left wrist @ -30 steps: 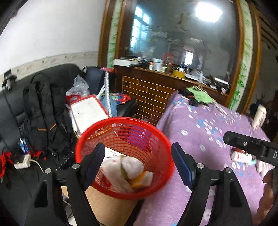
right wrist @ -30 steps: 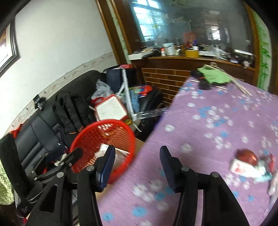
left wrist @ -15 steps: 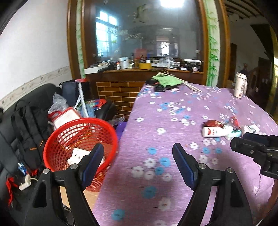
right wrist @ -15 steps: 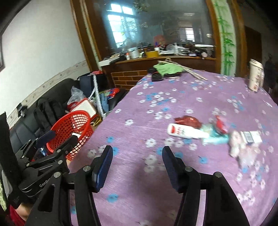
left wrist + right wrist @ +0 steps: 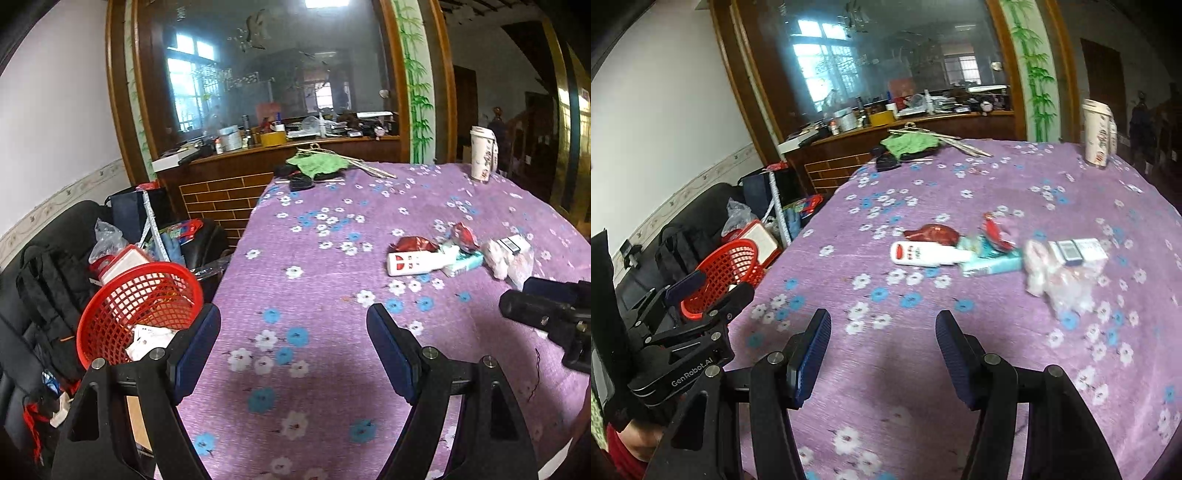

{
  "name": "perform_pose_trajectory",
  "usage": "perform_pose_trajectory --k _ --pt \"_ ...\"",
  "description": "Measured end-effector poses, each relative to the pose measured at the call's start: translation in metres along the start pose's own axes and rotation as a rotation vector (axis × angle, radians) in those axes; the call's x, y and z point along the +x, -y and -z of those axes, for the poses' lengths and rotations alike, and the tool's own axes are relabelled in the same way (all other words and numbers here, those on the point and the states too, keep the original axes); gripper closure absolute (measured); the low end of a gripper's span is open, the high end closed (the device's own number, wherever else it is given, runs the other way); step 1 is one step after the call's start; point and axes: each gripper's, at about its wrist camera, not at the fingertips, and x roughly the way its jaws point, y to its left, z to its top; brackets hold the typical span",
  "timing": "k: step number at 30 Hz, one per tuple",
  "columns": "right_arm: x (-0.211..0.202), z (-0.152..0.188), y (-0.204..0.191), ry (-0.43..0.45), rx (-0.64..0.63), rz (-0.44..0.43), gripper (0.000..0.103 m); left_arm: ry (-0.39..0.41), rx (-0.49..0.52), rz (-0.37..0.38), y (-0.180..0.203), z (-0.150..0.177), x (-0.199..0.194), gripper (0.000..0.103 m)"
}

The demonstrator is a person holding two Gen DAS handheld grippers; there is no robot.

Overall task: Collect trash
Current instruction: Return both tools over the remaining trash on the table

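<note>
While both tongs hover with jaws wide and nothing in them, the round table in its purple flowered cloth [image 5: 325, 266] fills the view. At 9 o'clock off its edge sits the red mesh plastic basket [image 5: 122, 295], paper inside. Left gripper [image 5: 293, 350] and right gripper [image 5: 882, 347] are low. Trash sits at 2 o'clock: white tube with red label [image 5: 925, 254], teal packet [image 5: 993, 265], crumpled red wrapper [image 5: 932, 233].
</note>
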Motion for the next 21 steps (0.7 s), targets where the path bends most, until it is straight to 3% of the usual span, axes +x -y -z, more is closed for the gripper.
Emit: perform_pose_trajectory --k 13,21 --pt "-0.026 -0.007 0.090 -0.005 0.130 0.130 0.040 -0.063 0.075 0.120 0.028 0.003 0.010 0.023" --pt "0.012 -0.032 0.126 -0.093 0.082 0.184 0.040 -0.111 0.111 0.213 0.035 -0.002 0.017 0.023"
